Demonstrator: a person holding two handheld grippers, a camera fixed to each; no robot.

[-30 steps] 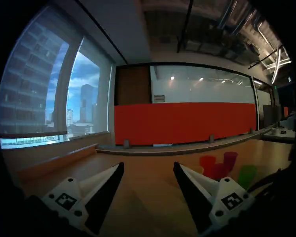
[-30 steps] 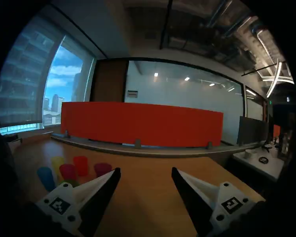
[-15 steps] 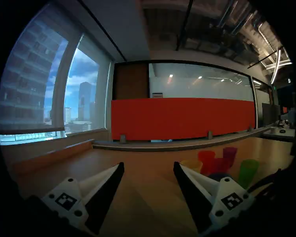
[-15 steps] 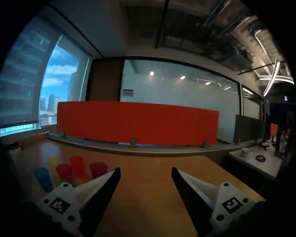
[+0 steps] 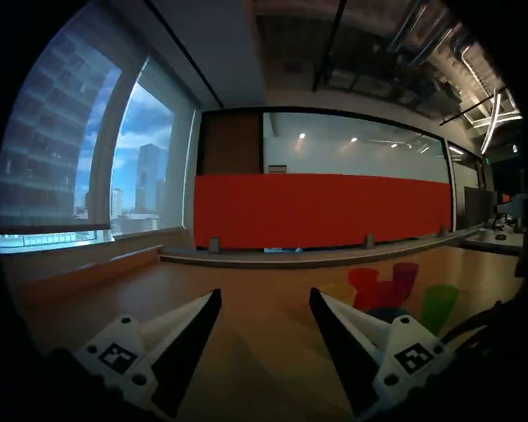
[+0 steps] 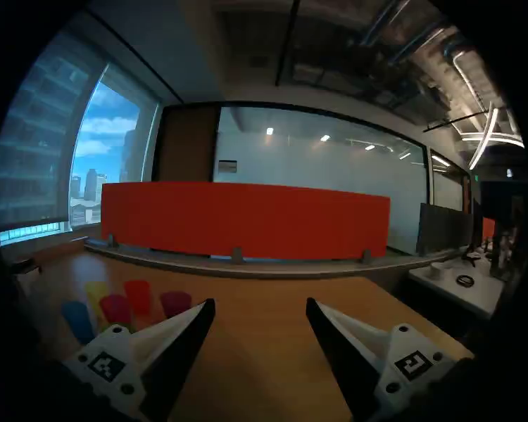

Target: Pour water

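Left claw [image 5: 264,292] hangs wide open and empty above the wooden bench [image 5: 264,359], and the right claw [image 6: 260,302] gapes the same way. A huddle of coloured plastic cups [image 5: 386,292] stands upright on the bench (orange, magenta, green, yellow, red and blue, packed close). It sits right of the left claw and left of the right one. Whether any cup holds water I cannot tell. An orange partition [image 5: 320,211] runs along the bench's far edge.
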